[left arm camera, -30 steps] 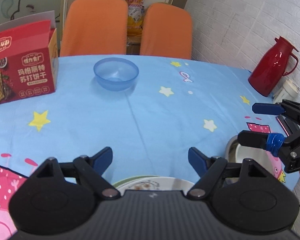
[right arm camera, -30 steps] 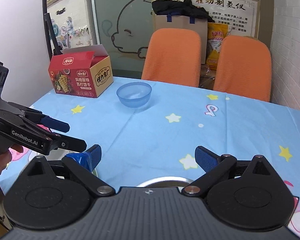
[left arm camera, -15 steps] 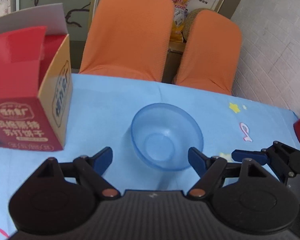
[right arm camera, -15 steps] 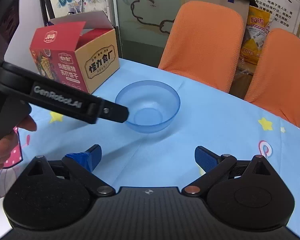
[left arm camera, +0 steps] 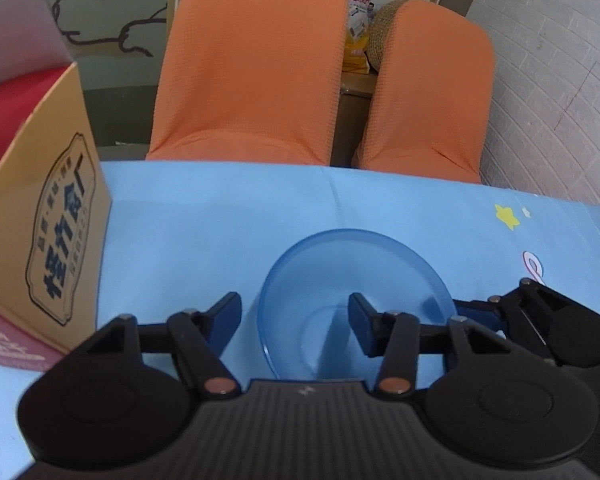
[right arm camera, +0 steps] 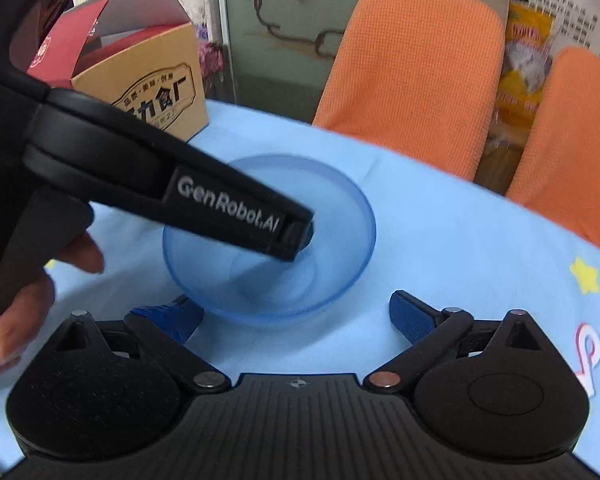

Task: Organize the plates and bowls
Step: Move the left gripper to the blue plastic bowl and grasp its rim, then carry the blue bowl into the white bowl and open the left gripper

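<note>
A translucent blue bowl (left arm camera: 356, 264) stands upright on the blue star-print tablecloth (left arm camera: 200, 220). My left gripper (left arm camera: 294, 316) straddles the bowl's left wall, one fingertip outside the rim and the other inside. Its jaws are closing, with a gap still showing at the wall. In the right wrist view that left finger (right arm camera: 236, 212) reaches down into the bowl (right arm camera: 332, 216). My right gripper (right arm camera: 294, 314) is open and closing slightly, its tips level with the bowl's near side. One of its fingers (left arm camera: 480, 312) lies by the bowl's right rim.
An open red and tan biscuit box (left arm camera: 52, 240) stands close on the bowl's left. Two orange chairs (left arm camera: 252, 60) (left arm camera: 432, 92) back the table's far edge, with a white brick wall (left arm camera: 560, 100) at the right. A hand (right arm camera: 16, 312) holds the left gripper.
Both grippers have travelled forward across the table to the blue bowl. The left jaws have narrowed around its left wall. The plate and metal bowl seen earlier have left view.
</note>
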The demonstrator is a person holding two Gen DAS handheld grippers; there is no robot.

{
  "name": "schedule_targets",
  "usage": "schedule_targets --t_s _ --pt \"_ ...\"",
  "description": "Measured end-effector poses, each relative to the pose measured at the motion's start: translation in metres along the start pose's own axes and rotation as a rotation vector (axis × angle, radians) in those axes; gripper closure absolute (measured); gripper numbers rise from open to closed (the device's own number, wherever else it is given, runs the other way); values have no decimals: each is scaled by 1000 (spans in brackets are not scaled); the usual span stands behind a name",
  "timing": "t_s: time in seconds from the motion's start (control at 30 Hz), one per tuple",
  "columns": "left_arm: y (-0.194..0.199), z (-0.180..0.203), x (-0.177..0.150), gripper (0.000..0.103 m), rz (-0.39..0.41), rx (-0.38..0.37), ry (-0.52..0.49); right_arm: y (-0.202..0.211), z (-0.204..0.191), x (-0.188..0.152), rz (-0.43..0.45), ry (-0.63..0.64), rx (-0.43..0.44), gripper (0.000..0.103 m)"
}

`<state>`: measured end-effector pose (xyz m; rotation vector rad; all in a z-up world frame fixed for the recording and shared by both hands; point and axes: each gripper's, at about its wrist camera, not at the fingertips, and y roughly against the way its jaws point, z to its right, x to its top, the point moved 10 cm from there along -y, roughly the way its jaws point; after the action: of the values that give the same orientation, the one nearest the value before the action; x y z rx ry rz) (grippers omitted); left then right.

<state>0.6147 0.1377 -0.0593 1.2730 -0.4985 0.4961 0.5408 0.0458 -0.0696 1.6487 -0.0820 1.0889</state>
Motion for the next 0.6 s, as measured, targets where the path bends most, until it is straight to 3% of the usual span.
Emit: schedule_targets --t_s 0.13,0.2,0.3,0.6 --pt "0 1 1 58 -10 -21 2 -2 -11 7 35 27 -4 22" --pt "4 4 -1 59 -13 -37 -7 4 -18 11 58 18 44 24" --pt "15 9 -2 58 4 -24 -45 21 -28 15 102 89 20 24" --pt "47 39 -21 59 -9 -74 -35 63 -23 10 55 72 26 24"
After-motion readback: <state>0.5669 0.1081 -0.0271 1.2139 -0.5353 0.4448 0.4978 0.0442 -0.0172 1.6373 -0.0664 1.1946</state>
